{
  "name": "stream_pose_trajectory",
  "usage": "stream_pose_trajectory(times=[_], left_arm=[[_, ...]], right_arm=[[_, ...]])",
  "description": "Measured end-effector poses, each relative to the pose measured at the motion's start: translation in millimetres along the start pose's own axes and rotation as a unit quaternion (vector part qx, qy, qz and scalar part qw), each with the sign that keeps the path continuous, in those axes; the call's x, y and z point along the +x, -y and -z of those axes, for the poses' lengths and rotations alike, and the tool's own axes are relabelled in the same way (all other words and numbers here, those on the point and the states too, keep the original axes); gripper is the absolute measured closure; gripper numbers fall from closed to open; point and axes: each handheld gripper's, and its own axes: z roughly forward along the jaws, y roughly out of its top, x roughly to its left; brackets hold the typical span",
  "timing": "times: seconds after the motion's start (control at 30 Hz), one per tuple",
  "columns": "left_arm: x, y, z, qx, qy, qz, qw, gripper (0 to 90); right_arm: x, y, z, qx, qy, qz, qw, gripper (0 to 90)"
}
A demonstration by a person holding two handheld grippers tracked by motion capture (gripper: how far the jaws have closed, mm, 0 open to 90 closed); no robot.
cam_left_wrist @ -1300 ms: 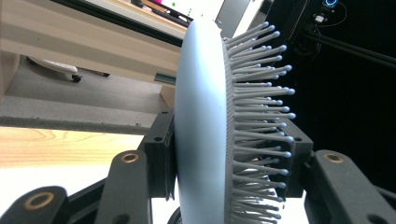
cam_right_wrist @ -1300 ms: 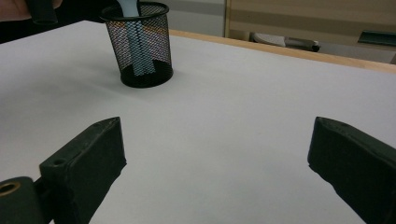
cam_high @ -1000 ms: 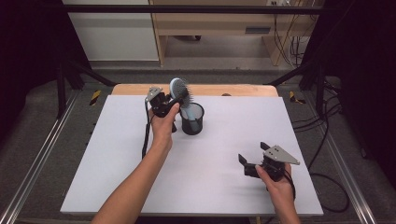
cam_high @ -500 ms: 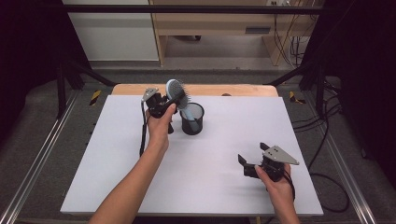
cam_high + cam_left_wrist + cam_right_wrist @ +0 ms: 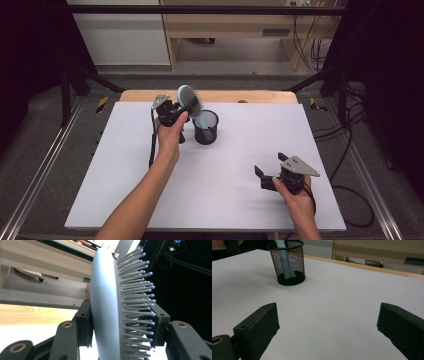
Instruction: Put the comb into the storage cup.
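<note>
A pale blue hairbrush [image 5: 189,99] with grey bristles stands tilted, its handle [image 5: 283,260] down inside a black mesh cup [image 5: 206,127] at the back middle of the white tabletop [image 5: 260,125]. My left gripper [image 5: 181,107] is shut on the brush head. In the left gripper view one pad presses the smooth back of the hairbrush [image 5: 107,302] and the other meets the bristle tips. My right gripper [image 5: 270,165] rests low at the front right of the table, open, with nothing between its jaws. In the right gripper view the mesh cup [image 5: 287,262] stands well ahead of it.
A wooden strip [image 5: 250,96] runs along the table's far edge. Metal frame rails [image 5: 45,165] flank the table, and cables [image 5: 350,150] hang at the right. Shelving and a white cabinet stand behind the table.
</note>
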Motion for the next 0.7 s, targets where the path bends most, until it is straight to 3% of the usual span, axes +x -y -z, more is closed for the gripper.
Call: stream_pose_trajectory(times=[0.7], left_arm=[[6.6,-1.5,1.1,0.008,0.003,0.01,0.9999,47.3]], right_arm=[[-0.2,0.3,-0.7,0.002,0.0,-0.004,1.0,3.9]])
